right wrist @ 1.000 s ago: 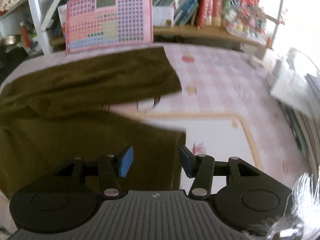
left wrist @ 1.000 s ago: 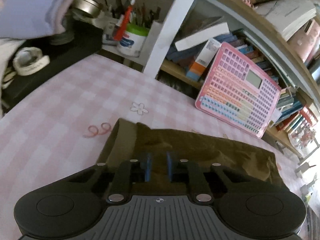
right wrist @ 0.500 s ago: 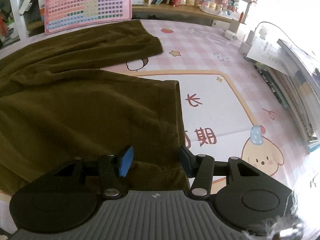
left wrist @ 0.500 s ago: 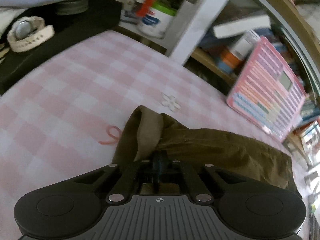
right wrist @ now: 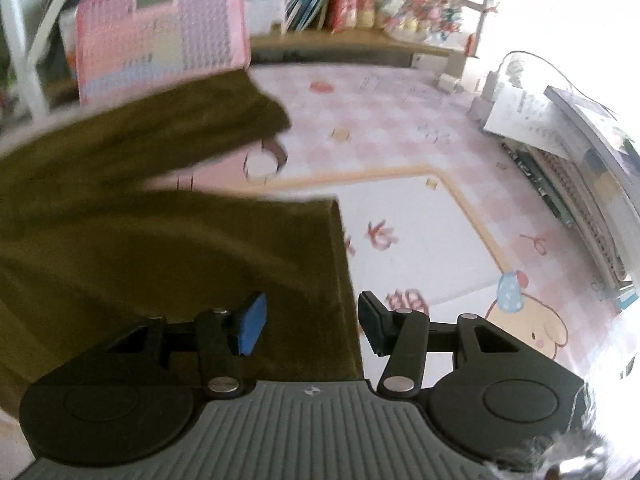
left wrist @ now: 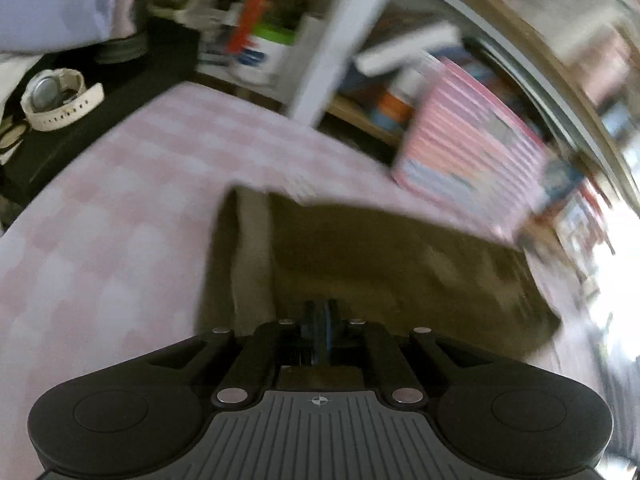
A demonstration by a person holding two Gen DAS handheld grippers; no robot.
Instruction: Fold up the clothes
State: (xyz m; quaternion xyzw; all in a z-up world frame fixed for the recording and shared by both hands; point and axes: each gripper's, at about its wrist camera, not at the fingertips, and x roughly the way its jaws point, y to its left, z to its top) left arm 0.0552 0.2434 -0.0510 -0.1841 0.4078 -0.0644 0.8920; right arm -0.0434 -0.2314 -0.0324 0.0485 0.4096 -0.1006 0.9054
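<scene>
A: Left gripper (left wrist: 323,312), state?

B: Fingers pressed together, only a sliver of blue pad visible between them, pinching an edge of the olive garment (left wrist: 384,264). Half a second ago they were already clamped; a second ago they stood slightly apart with the cloth between. Grip unchanged since then.

A: Garment position in that view?

B: Spread from the near centre out to the right over the pink checked mat (left wrist: 120,216). A folded band of cloth stands up at its left side. View is heavily blurred now; the earlier frame was sharper, and the toy keyboard (left wrist: 468,160) sat further right and lower. Watch (left wrist: 56,98) on the dark surface at far left, white tub (left wrist: 260,60) behind.

A: Right gripper (right wrist: 310,322)?

B: Wide open, holding nothing. The garment (right wrist: 160,248) hem runs between the fingers (right wrist: 252,322), its right edge near the centre of the gap. Opening same as in both earlier frames.

A: Anything shifted on that side?

B: Far trouser leg now looks lifted and blurred, its end near the keyboard (right wrist: 160,36); before, it lay flat. Cartoon dog print (right wrist: 528,324) on the mat (right wrist: 400,120) at near right, books (right wrist: 580,152) at right edge.
</scene>
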